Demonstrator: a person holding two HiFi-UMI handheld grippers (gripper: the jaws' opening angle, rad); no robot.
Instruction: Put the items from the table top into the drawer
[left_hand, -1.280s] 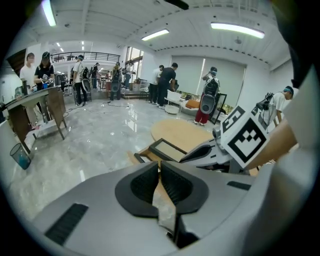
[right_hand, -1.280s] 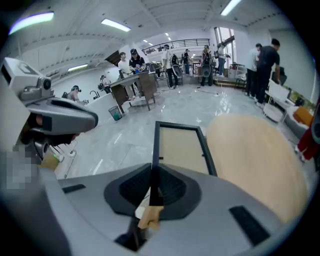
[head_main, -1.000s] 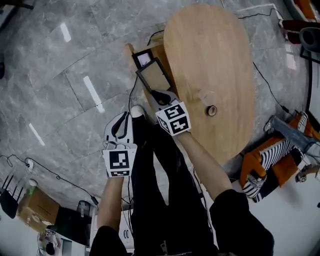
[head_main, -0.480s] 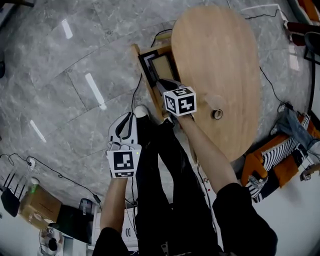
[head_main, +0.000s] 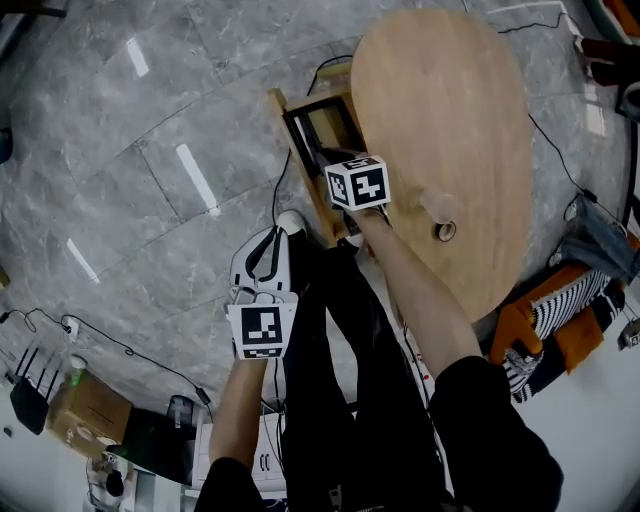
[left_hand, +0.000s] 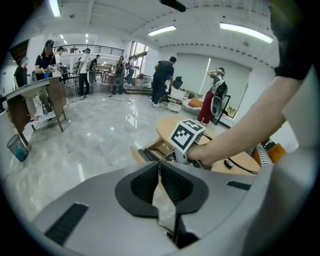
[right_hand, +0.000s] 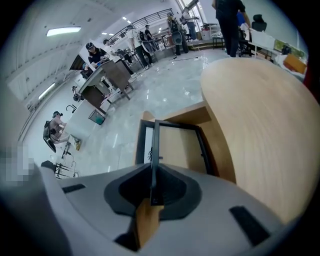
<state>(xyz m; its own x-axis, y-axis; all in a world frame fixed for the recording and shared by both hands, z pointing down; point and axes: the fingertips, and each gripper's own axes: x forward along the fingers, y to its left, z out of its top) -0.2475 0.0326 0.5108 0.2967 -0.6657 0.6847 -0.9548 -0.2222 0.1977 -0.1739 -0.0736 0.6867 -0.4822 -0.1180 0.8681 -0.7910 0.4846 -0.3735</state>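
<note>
My right gripper (head_main: 326, 162) is shut on the edge of a black picture frame (head_main: 330, 125) with a tan panel. It holds the frame over the open wooden drawer (head_main: 285, 110) at the left side of the oval wooden table (head_main: 440, 100). In the right gripper view the frame (right_hand: 175, 145) runs edge-on between the pads, above the drawer (right_hand: 187, 114); a white picture (right_hand: 148, 150) lies inside. A small tape roll (head_main: 446, 232) and a clear cup (head_main: 432, 206) rest on the table top. My left gripper (head_main: 268, 245) hangs lower left, shut and empty (left_hand: 159, 167).
A white shoe (head_main: 291, 222) and the person's dark trousers sit between the grippers. Cables run over the grey marble floor (head_main: 150, 150). A striped orange bag (head_main: 555, 320) lies right of the table and a cardboard box (head_main: 85, 410) at the lower left. Several people stand far off (left_hand: 165, 80).
The right gripper has carried the frame down and further over the open drawer, rolling it more edge-on. The left gripper has stayed where it was.
</note>
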